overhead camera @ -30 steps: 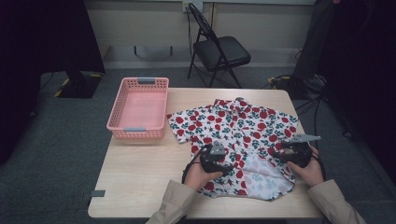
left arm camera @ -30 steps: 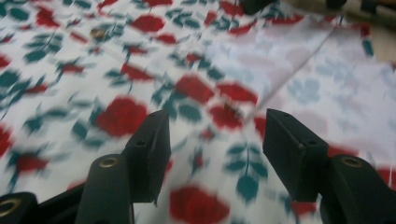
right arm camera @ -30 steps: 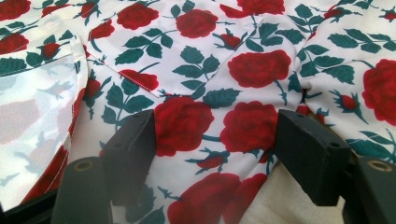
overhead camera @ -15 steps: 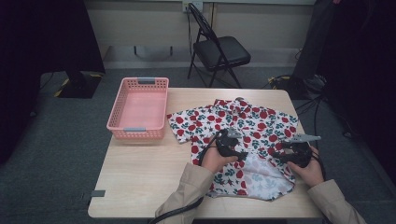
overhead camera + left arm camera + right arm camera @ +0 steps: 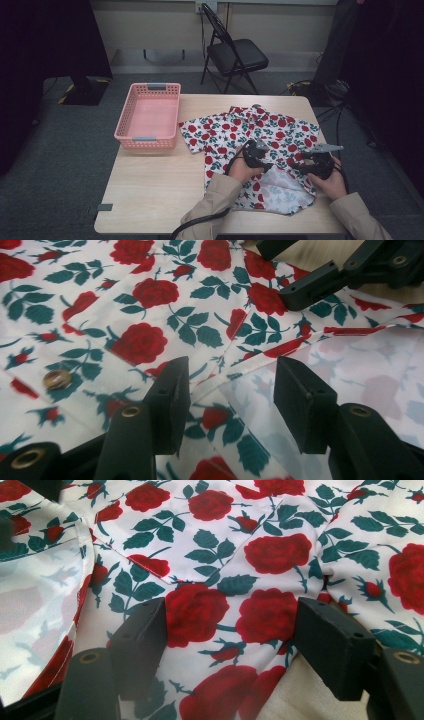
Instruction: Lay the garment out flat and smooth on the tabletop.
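Shirt (image 5: 250,135), white with red roses, lies spread on the right half of the table (image 5: 150,195), its lower front folded back to show the pale inside. The left gripper (image 5: 230,390) hovers over that folded edge, its jaws apart and just now closing, with cloth beneath them but none pinched. The right gripper (image 5: 230,635) stands spread over the shirt's right part. A pink basket (image 5: 148,117) sits just beside the left sleeve.

light wood table (image 5: 150,190) with a pink plastic basket (image 5: 148,118) sitting at its left and a rose-print shirt (image 5: 235,131) spread out flat just beside it on the right
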`<action>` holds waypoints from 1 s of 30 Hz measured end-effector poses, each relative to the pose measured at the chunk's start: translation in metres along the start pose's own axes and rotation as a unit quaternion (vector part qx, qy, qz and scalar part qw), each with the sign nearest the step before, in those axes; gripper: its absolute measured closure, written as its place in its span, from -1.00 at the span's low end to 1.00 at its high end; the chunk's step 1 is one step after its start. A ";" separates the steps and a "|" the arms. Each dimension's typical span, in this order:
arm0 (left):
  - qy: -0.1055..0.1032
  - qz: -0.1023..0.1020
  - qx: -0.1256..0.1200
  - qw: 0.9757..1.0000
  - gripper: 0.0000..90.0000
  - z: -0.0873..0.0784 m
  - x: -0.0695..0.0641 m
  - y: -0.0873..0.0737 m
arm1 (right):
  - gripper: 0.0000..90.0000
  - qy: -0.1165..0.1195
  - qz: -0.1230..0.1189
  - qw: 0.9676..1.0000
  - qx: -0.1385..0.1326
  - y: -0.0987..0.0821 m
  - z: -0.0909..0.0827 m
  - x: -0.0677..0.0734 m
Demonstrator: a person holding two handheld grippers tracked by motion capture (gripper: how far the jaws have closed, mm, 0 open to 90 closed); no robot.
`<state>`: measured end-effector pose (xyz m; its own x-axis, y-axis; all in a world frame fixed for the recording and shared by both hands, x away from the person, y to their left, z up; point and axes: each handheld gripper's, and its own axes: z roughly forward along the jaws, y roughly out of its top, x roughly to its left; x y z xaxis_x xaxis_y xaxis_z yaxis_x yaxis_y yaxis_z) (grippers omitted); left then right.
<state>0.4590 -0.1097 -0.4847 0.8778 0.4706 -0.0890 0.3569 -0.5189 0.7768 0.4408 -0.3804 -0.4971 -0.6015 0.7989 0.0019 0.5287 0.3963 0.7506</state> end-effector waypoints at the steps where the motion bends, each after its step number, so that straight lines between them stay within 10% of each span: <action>1: 0.001 0.003 0.002 1.000 0.09 0.003 -0.001 0.000 | -0.35 0.000 0.000 1.000 0.000 0.000 0.000 0.000; 8: 0.022 0.034 0.019 0.999 0.27 0.013 -0.004 0.000 | -0.35 0.000 0.000 1.000 0.000 0.000 0.000 0.000; 12: 0.027 0.038 0.026 0.999 0.69 0.010 -0.004 0.000 | -0.35 0.000 0.000 1.000 0.000 0.000 0.000 0.000; 16: -0.003 0.027 0.032 0.999 0.99 0.002 -0.004 0.000 | -0.35 0.000 0.000 1.000 0.000 0.000 0.000 0.000; 30: -0.059 0.008 0.000 0.998 1.00 -0.034 -0.008 -0.004 | -0.35 0.000 0.000 1.000 0.000 0.000 0.000 0.000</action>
<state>0.4397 -0.0871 -0.4659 0.9150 0.3747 -0.1497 0.3425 -0.5251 0.7791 0.4408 -0.3804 -0.4971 -0.6014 0.7989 0.0024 0.5290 0.3960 0.7506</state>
